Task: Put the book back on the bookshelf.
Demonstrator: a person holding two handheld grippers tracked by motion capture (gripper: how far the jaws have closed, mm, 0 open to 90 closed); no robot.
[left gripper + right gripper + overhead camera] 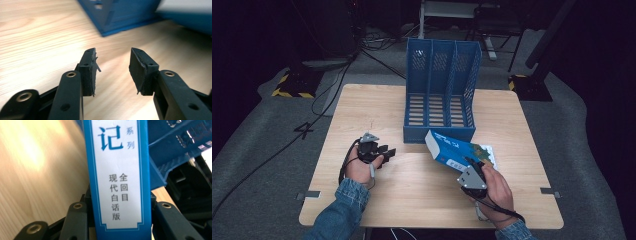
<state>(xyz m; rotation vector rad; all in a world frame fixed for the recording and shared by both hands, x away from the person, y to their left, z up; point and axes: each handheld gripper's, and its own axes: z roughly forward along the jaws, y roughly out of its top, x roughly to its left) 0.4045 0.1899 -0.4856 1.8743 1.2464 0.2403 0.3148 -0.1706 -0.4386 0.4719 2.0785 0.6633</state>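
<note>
Looking down from the high view, the right gripper [473, 167] clamps a blue book [452, 149] tilted near the tabletop's [362, 105] right front, just before the blue file rack [441, 90] at the far edge; the left gripper [382, 152] hovers left of centre. From the left gripper view, its jaws gape wide over bare wood. From the right gripper view, both jaws press the book's spine [118, 175].
</note>
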